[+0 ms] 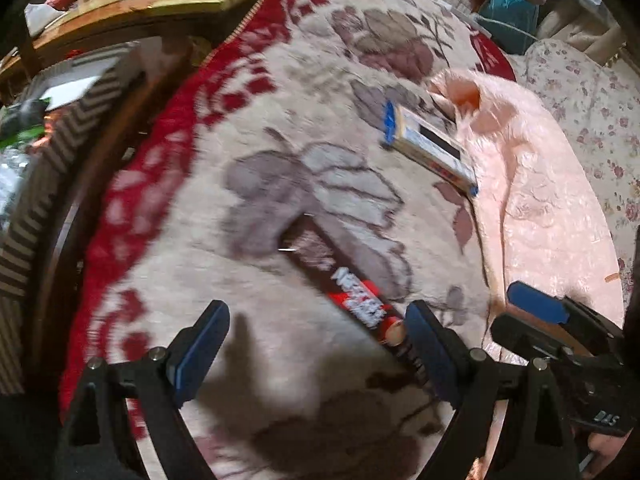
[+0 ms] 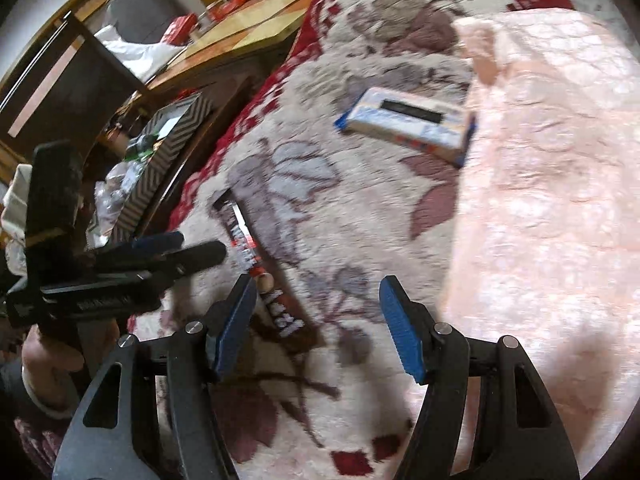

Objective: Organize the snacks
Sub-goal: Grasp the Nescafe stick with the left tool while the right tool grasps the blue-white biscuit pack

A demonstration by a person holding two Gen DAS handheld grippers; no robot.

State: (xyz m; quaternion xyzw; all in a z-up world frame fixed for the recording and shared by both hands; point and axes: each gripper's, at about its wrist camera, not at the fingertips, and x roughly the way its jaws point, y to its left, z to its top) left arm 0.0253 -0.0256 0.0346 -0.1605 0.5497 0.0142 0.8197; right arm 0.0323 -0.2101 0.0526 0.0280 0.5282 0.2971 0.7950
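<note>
Cream-and-red floral plush blanket (image 1: 280, 128) bears both snacks. White flat blue-edged snack box (image 2: 408, 122) lies near pink quilt (image 2: 552, 160). Long brown-red foil-wrapped snack bar (image 1: 352, 292) lies diagonal; likely light, slippery; grip mid-length across its width. Left gripper (image 1: 316, 346) and right gripper (image 2: 318, 320) gape, empty.

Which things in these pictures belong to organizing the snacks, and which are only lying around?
For the job:
- long brown and red snack bar on the blanket
- white and blue snack box further away
- left gripper and right gripper, both open and empty

Only lying around:
- flowered blanket
- pink quilt
- zigzag-patterned box
- wooden table
</note>
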